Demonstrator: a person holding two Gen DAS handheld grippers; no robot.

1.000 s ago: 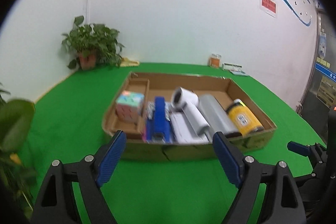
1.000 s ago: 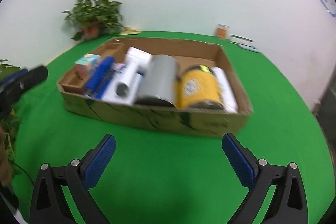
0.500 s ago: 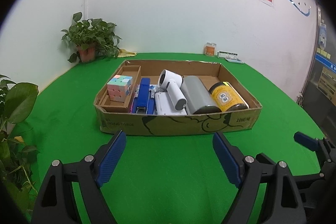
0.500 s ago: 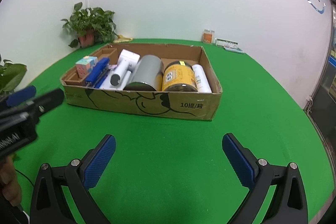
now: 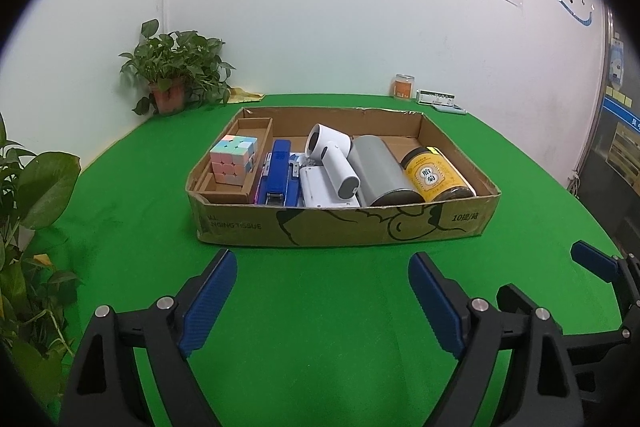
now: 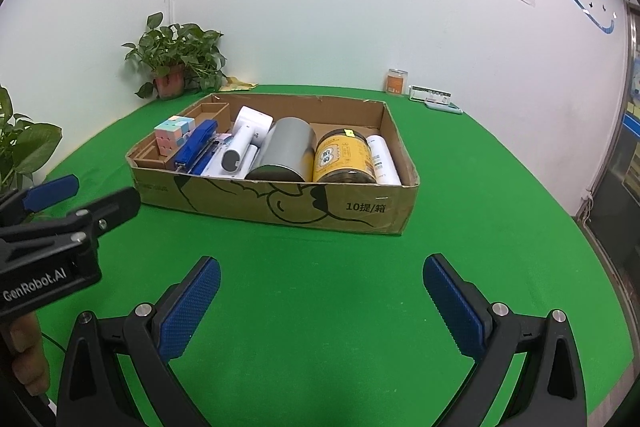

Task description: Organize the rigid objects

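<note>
The round bench [image 5: 120, 211] covered in green felt carries everything in view. On it sits a shallow brown cardboard box [image 5: 344, 223] with a black line drawing on its near wall, holding all the task's things packed side by side. Largest inside is a grey metal cylinder [image 5: 380, 173] lying on its side, just beside a yellow-labelled jar with a dark lid [image 5: 434, 177] at its right, also lying down. In the right wrist view a white tube-shaped bottle [image 6: 384, 157] lies between that jar and the box's right wall. Left of the grey cylinder a white hair dryer [image 5: 334, 157] rests on top of a flat white box [image 5: 320, 189]. Next comes a blue stapler [image 5: 276, 171], lying lengthwise, and then a pastel puzzle cube [image 5: 234, 161] standing in a narrow cardboard compartment [image 5: 248, 129] at the box's left side.

The left hand-held gripper [image 5: 320, 299] hovers over bare felt in front of the box, its blue-padded jaws wide and opening, nothing between them. The right hand-held gripper [image 6: 320, 301] also hangs over bare felt short of the box, jaws spread wide and empty.

A potted green plant [image 5: 176, 67] stands at the bench's far left edge against the white wall, and a small orange-labelled jar [image 5: 403, 87] stands at the far edge to the right.
</note>
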